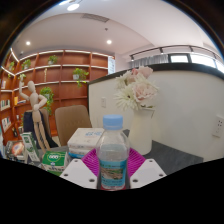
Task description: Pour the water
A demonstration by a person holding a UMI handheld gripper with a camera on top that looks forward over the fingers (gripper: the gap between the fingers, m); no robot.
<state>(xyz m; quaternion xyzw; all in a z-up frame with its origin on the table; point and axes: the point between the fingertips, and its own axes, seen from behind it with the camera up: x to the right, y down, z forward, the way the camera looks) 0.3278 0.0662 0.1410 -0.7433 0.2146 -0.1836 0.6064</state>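
The lower part of the water bottle [113,155] is cut off below, so its base is hidden; it stands upright, cap up, gripped between both fingers of the gripper [113,172], in front of a vase of pale flowers [136,92]

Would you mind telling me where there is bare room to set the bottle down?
The dark tabletop right of the water bottle, below the white wall, looks bare. Left is crowded: tissue box and green packets. The flowers stand just behind. The fingers are shut on the bottle.
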